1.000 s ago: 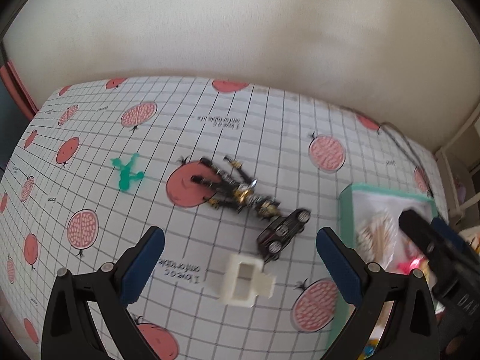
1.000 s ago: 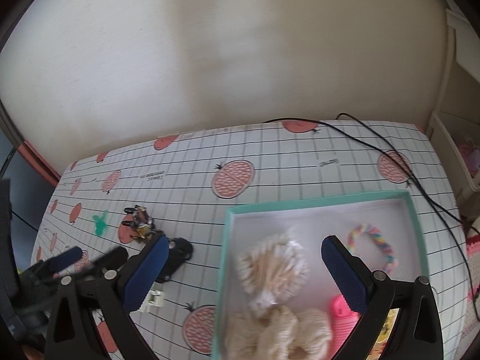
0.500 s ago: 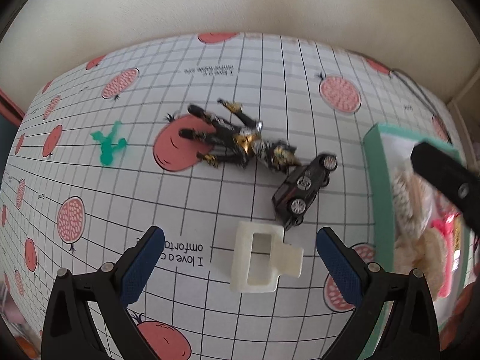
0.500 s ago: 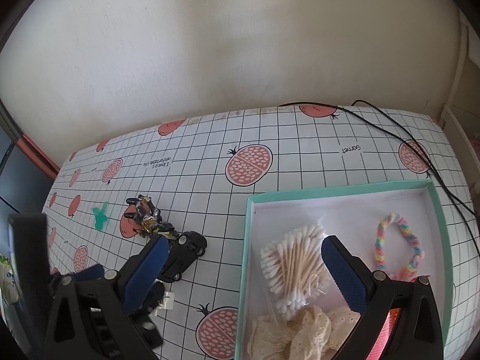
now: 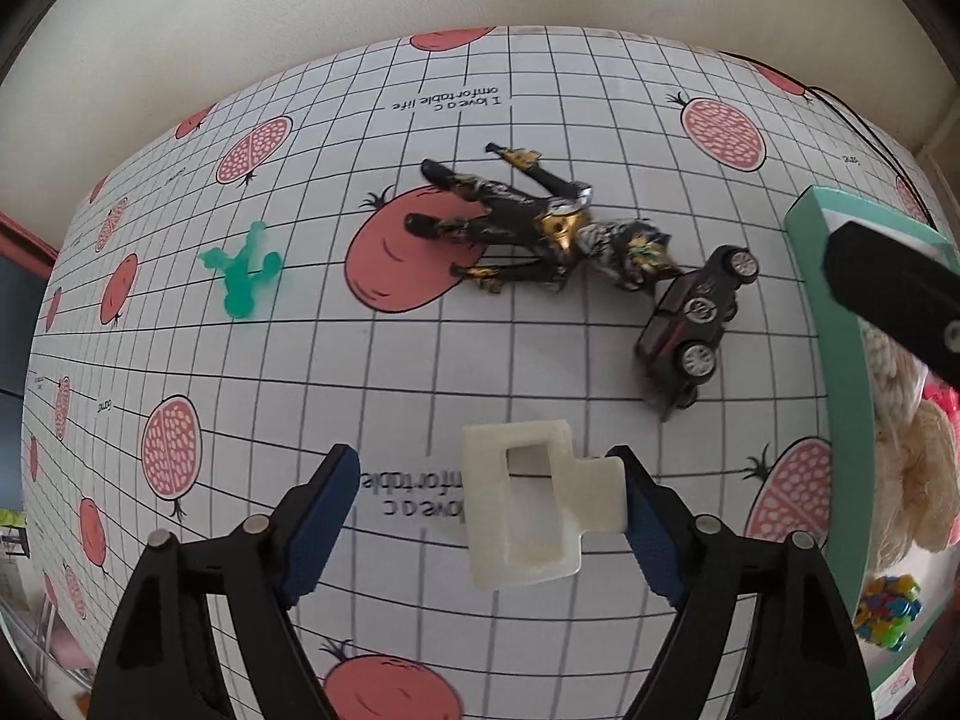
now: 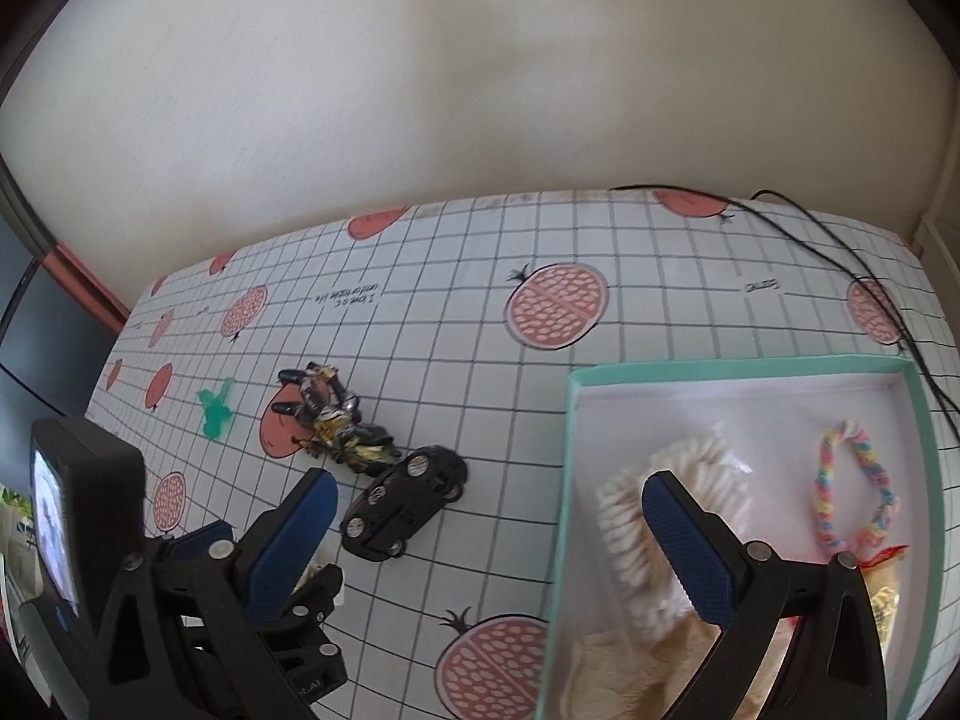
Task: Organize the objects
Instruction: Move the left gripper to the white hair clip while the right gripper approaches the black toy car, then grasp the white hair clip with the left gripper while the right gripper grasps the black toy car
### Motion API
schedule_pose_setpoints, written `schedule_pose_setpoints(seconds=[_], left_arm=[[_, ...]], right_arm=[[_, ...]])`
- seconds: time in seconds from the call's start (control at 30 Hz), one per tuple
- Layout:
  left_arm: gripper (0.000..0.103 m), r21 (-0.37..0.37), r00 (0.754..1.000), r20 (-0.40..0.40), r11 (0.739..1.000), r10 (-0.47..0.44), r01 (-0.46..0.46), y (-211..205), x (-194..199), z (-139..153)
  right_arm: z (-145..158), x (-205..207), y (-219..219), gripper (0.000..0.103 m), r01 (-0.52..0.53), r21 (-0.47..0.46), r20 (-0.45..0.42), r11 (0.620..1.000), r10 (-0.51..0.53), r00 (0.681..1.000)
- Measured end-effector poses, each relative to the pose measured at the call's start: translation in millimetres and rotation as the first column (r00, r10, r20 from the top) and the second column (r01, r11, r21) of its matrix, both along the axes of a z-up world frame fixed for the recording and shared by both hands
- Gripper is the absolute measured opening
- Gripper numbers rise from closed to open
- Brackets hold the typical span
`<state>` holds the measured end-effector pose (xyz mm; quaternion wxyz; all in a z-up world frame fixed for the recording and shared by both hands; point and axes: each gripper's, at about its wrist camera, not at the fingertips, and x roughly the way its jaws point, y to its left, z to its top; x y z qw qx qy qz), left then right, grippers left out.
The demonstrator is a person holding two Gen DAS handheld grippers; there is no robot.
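The left gripper point(image 5: 489, 516) is spread wide around the white plastic block point(image 5: 534, 510) at lower centre. The right gripper point(image 6: 489, 534) is spread, empty, above the teal box point(image 6: 918, 480).

The teal box point(image 5: 807, 276) runs off the left-wrist view's right edge, its contents partly behind the right gripper's dark body point(image 5: 894, 294). In the right-wrist view the left gripper point(image 6: 198, 588) covers most of the white block point(image 6: 321, 564) — only a sliver shows — and the box's near end is cut off. The green toy's point(image 6: 215, 414) shape is too small to tell.
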<state>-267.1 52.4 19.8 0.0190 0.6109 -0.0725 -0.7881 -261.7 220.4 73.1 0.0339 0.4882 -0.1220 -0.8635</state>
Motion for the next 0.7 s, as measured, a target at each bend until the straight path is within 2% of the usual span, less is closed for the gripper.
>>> schedule_pose_setpoints(seconds=[0.2,0.33,0.47,0.57,0.7], left_arm=[[0.071,0.015,0.999,0.025,1.0,-0.024,0.023,-11,3,-4],[0.061,0.06,0.999,0.03,0.998,-0.027,0.025,-20,5,-3],[0.06,0.072,0.999,0.038,0.997,-0.008,0.006,-30,9,-3],[0.059,0.109,0.999,0.047,0.994,0.025,-0.03,-39,13,-3],[0.053,0.118,0.997,0.05,0.991,0.063,-0.068,-46,20,-2]], right_arm=[[-9,-4,-22,0.099,-0.033,-0.012,0.02,0.999,0.033,0.999],[-17,-7,-35,0.091,-0.045,-0.018,0.048,0.999,0.046,0.998],[-27,-9,-46,0.088,-0.059,-0.025,0.078,0.998,0.06,0.995],[-34,-10,-55,0.086,-0.08,-0.047,0.085,0.996,0.084,0.993],[-43,-13,-66,0.082,-0.076,-0.042,0.1,0.996,0.08,0.992]])
